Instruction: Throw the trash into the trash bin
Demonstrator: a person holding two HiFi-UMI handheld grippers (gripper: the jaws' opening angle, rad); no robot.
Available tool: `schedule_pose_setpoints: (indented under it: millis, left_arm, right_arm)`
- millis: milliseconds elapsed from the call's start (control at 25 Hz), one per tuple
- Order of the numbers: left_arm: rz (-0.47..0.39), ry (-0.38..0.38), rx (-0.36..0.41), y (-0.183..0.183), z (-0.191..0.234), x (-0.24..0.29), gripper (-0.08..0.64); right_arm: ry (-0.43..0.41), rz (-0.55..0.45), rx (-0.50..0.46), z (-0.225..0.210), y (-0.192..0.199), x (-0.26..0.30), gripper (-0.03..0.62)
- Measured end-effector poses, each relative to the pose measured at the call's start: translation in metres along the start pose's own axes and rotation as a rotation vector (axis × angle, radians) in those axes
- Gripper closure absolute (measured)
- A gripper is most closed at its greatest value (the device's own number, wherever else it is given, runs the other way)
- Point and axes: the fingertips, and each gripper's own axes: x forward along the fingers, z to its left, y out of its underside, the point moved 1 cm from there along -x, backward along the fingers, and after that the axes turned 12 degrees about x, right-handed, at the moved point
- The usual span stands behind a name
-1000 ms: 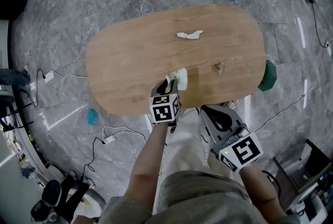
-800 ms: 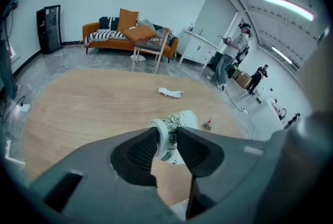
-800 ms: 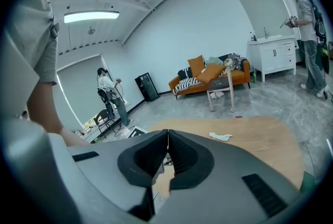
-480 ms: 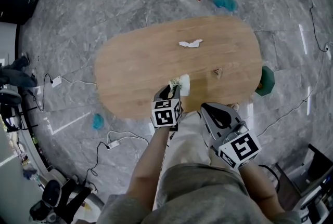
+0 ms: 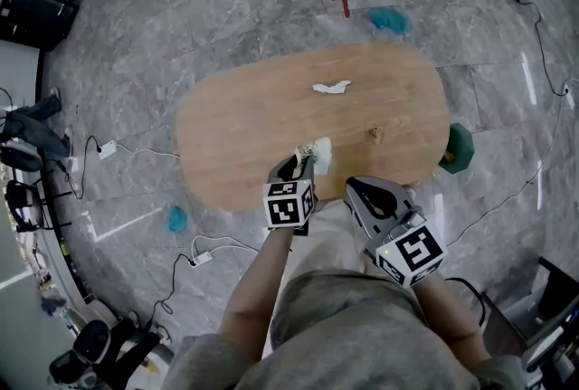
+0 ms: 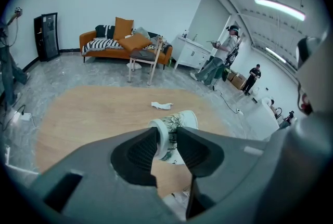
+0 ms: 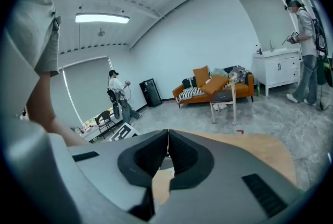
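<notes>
Paper cup point(image 6: 174, 125), white with a green print, is clamped between the fingers of the left gripper point(image 6: 167, 137). It is tipped over rather than upright. In the head view the cup point(image 5: 318, 150) shows just past the left gripper point(image 5: 303, 158), over the near edge of the desk point(image 5: 235, 126). The desk is a long oval of light wood. The left gripper view shows bare wood under the cup.

Farther out on the desk, well apart from the cup, lies a crumpled scrap of white paper point(image 5: 331, 88), also seen in the left gripper view point(image 6: 161, 105). A small brown scrap point(image 5: 375, 134) lies toward the right side of the desk.

The right gripper point(image 5: 358, 191) is held beside the left one, at the person's right, near the desk's near edge. Its fingers are together with nothing between them, as the right gripper view shows point(image 7: 167, 146).

Around the desk is a grey marbled floor point(image 5: 118, 71). A dark green container point(image 5: 455, 149) stands on the floor against the desk's right end. Two teal objects lie on the floor, one beyond the far edge point(image 5: 389, 18) and one off the left end point(image 5: 176, 218). An orange sofa point(image 6: 106, 44) with cushions stands against the far wall.
</notes>
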Motion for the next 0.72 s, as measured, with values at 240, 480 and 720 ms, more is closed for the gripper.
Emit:
schedule_pose_setpoints:
  millis: [240,480,720]
  left_arm:
    - [-0.031,0.013,0.016,-0.018,-0.005,-0.02,0.433]
    - [-0.039,0.029,0.03,-0.025,-0.012,-0.037,0.434]
    - [-0.042,0.051,0.049,-0.033,-0.017,-0.05,0.434]
  right_arm:
    - [0.002,-0.011,-0.025,0.006,-0.009,-0.006,0.583]
    - [0.007,-0.029,-0.058,0.013,-0.018,-0.015,0.583]
    - [0.02,-0.049,-0.072,0.016,-0.025,-0.021,0.583]
